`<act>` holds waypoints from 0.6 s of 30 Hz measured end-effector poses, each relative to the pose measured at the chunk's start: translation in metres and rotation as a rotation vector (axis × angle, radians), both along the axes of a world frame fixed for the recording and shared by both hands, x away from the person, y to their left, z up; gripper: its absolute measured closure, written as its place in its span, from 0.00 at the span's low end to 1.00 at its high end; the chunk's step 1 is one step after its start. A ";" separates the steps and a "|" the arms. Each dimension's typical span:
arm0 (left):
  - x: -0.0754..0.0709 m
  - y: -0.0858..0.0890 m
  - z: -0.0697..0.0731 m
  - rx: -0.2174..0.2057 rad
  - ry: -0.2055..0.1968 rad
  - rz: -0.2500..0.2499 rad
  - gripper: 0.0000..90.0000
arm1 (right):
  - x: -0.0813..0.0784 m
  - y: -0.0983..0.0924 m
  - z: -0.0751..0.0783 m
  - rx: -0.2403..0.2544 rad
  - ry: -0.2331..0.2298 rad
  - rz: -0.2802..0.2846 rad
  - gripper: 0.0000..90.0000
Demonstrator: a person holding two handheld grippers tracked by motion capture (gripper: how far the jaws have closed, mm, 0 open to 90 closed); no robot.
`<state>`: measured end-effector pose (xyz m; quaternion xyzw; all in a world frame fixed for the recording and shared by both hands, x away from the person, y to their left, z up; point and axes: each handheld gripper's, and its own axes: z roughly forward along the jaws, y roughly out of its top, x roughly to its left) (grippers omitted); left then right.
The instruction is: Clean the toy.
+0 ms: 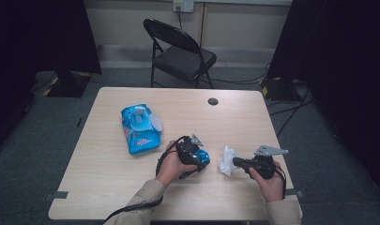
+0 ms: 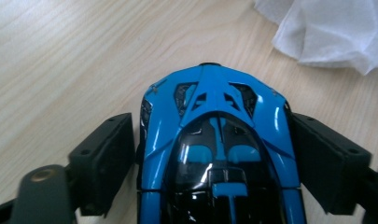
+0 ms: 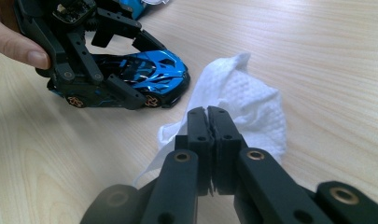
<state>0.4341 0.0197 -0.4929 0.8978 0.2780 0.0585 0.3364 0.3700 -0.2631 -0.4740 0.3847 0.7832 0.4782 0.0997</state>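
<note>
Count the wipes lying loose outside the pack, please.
1. The wipe lies crumpled beside the car, pinched in the right tongs. More may sit in the pack.

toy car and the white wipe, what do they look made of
Toy car: hard glossy blue painted body, plastic or die-cast metal, I can't tell which; sharp highlights on the dark canopy. White wipe: soft nonwoven cloth or paper, matte with a dimpled embossed texture, crumpled into folds.
</note>
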 end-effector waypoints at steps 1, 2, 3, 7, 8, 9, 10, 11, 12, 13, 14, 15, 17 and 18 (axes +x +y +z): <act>0.000 0.000 0.000 0.000 0.000 0.000 0.25 | 0.000 0.000 0.000 -0.001 0.000 0.000 0.98; -0.001 -0.002 0.000 0.005 -0.010 0.005 0.26 | 0.000 0.000 0.000 -0.001 0.000 0.001 0.98; -0.002 -0.002 0.000 0.015 -0.012 0.005 0.26 | 0.000 0.000 0.000 -0.001 -0.001 0.001 0.98; -0.004 -0.002 0.001 0.003 -0.022 0.024 0.27 | 0.000 0.001 0.000 -0.004 -0.001 0.002 0.98; -0.004 -0.001 0.001 0.002 -0.022 0.024 0.27 | 0.000 0.001 0.000 -0.005 0.000 0.002 0.98; -0.004 0.000 0.002 0.001 -0.019 0.029 0.27 | 0.000 0.001 0.000 -0.007 0.000 0.002 0.98; -0.004 0.001 0.002 -0.003 -0.017 0.034 0.27 | 0.000 0.001 0.000 -0.008 0.001 0.003 0.97; -0.005 0.002 0.003 -0.010 -0.019 0.034 0.27 | 0.000 0.001 0.000 -0.010 0.002 0.003 0.97; -0.005 0.004 0.005 -0.014 -0.022 0.031 0.27 | 0.000 0.001 0.000 -0.012 0.003 0.004 0.97; -0.005 0.004 0.005 -0.014 -0.022 0.031 0.27 | 0.000 0.001 -0.001 -0.015 0.006 0.007 0.97; -0.006 0.006 0.008 -0.023 -0.023 0.030 0.27 | 0.000 0.002 -0.001 -0.018 0.009 0.006 0.95; -0.007 0.008 0.013 -0.039 -0.032 0.032 0.27 | 0.000 0.002 -0.002 -0.023 0.009 0.005 0.91; -0.007 0.013 0.019 -0.061 -0.033 0.034 0.27 | 0.001 0.004 -0.003 -0.033 0.009 -0.006 0.82; -0.008 0.015 0.021 -0.076 -0.035 0.038 0.27 | 0.001 0.004 -0.004 -0.036 0.010 -0.008 0.79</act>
